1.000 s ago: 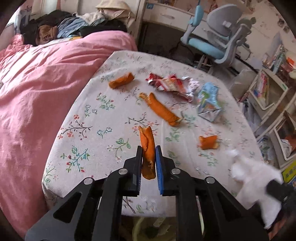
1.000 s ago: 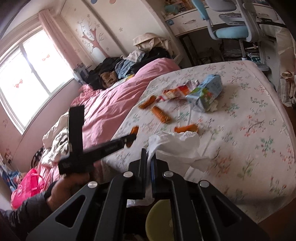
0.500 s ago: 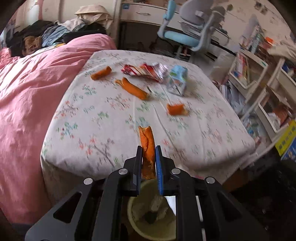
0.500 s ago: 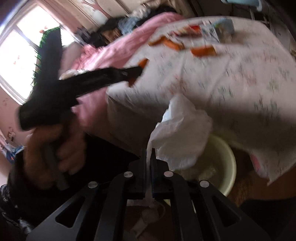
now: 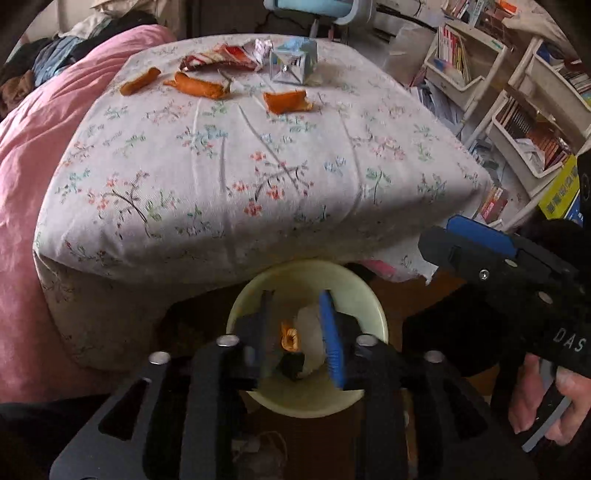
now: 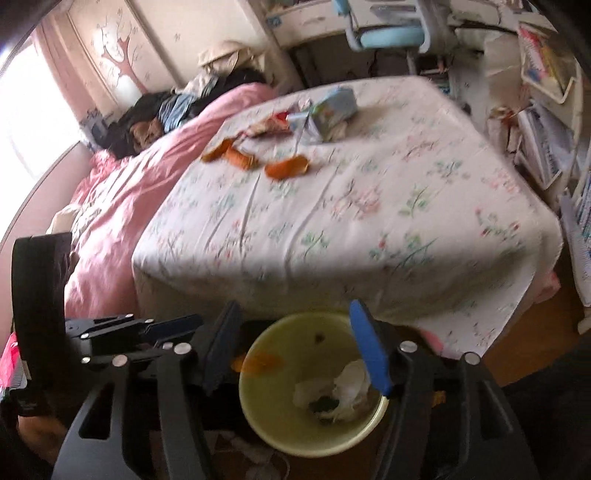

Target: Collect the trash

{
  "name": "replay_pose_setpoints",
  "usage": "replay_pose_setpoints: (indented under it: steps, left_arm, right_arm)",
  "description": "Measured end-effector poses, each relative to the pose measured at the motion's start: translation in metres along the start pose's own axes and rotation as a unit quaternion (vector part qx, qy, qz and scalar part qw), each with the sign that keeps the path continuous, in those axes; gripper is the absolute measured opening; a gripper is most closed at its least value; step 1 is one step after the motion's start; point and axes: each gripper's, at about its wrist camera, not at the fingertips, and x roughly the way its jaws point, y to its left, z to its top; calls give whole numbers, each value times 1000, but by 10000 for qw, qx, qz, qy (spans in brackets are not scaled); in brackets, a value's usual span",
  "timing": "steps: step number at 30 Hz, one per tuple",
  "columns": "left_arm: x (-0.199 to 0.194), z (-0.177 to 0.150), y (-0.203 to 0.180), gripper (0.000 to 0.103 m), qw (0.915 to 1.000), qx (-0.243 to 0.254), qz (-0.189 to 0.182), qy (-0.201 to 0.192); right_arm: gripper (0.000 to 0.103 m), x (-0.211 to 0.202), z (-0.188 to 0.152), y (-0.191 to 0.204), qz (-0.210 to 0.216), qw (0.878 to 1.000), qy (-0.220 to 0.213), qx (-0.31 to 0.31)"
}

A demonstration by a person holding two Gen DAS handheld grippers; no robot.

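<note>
My left gripper [image 5: 297, 336] hangs over the pale green bin [image 5: 306, 267], and its jaws are opening. An orange peel [image 5: 289, 338] sits loose between them, no pad pressing it, above a white tissue [image 5: 312, 328] in the bin. My right gripper [image 6: 295, 343] is also over the bin [image 6: 258, 413] with its jaws opening and nothing between them. The crumpled tissue [image 6: 345, 386] lies inside, and the peel [image 6: 258, 362] shows near the rim. On the floral table [image 5: 258, 166] remain three orange peels [image 5: 288, 101], a snack wrapper [image 5: 225, 55] and a blue carton [image 5: 293, 61].
The bin stands on the floor against the table's front edge. A pink bedcover [image 5: 22, 147] lies to the left, and bookshelves [image 5: 524, 122] crowd the right. A blue desk chair [image 6: 388, 35] stands behind the table. A hand [image 5: 543, 402] holds the right gripper [image 5: 461, 247].
Both grippers came down from the table to the bin and opened. The right one let go of the tissue, now in the bin. The left one released the peel.
</note>
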Motion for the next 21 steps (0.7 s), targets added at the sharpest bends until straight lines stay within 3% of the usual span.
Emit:
replay_pose_setpoints:
  steps: [1,10,21]
  left_arm:
    - [-4,1,1,45,9999,-53,35,-102]
    - [-24,11,21,63,9962,-515,170,-680]
    - [-36,16,34,69,9894,-913,167,-1116]
  right_arm:
    - [61,0,2,-1,-29,10000,-59,-2]
    - [67,-1,6,0,-201,9994,-270,-17]
    - [67,-4,5,4,-211,9991,-360,-106]
